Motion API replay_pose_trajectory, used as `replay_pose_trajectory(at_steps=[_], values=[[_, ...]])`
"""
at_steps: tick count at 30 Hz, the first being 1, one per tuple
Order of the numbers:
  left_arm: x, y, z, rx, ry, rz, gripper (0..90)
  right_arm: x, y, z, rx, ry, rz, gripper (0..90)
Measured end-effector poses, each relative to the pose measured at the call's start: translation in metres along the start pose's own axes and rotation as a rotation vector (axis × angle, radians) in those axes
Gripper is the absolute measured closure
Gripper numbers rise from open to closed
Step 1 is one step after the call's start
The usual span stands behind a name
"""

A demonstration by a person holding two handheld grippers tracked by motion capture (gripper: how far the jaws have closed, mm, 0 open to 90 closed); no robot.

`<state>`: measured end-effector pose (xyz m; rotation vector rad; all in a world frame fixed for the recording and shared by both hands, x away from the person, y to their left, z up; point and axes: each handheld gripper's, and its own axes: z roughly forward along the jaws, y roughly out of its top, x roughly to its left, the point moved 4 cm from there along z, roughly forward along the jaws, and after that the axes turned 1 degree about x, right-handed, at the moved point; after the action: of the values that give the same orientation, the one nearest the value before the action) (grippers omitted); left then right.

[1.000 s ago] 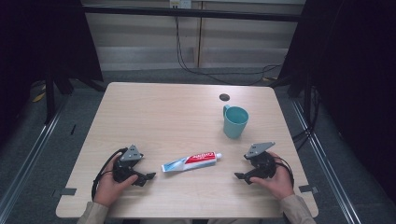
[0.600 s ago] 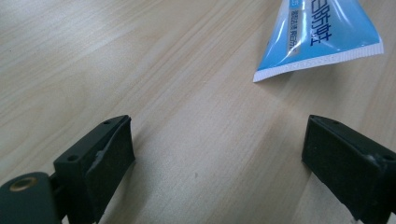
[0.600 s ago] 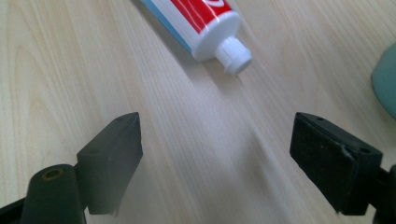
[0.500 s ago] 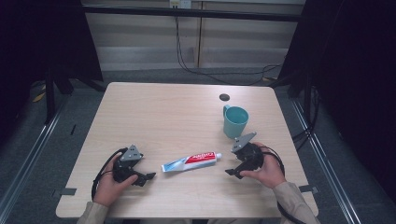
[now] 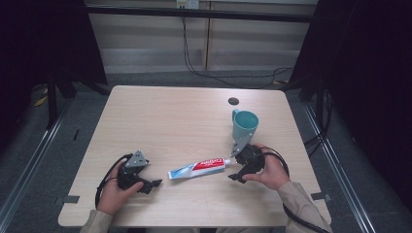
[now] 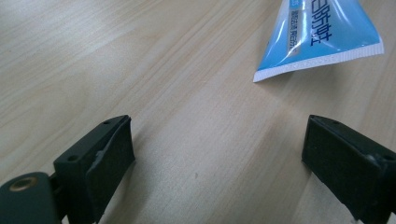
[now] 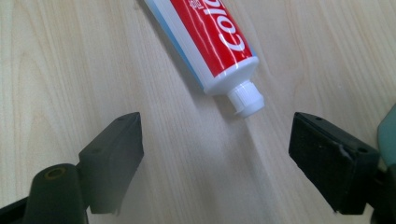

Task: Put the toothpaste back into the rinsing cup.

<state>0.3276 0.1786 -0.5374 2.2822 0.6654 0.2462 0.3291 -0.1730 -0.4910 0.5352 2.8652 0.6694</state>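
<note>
Our right claw (image 7: 215,154) is spread, just short of the white cap of the toothpaste tube (image 5: 201,168), which lies flat on the worktop (image 5: 165,116). Our left claw (image 6: 219,158), also spread, faces the tube's crimped end. A teal cup (image 5: 244,125) stands just beyond the right claw.

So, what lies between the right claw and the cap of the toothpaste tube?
Nothing but bare table. In the right gripper view, the open right claw faces the toothpaste tube, whose white cap lies just beyond the jaws, untouched.
</note>
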Motion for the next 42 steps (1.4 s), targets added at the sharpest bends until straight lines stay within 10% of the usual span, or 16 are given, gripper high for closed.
replay_pose_trajectory(at_steps=[42], values=[[0.0,0.0,0.0,0.001,0.0,0.001,8.5,0.003,0.051,0.018,0.091,0.037,-0.146,17.1]])
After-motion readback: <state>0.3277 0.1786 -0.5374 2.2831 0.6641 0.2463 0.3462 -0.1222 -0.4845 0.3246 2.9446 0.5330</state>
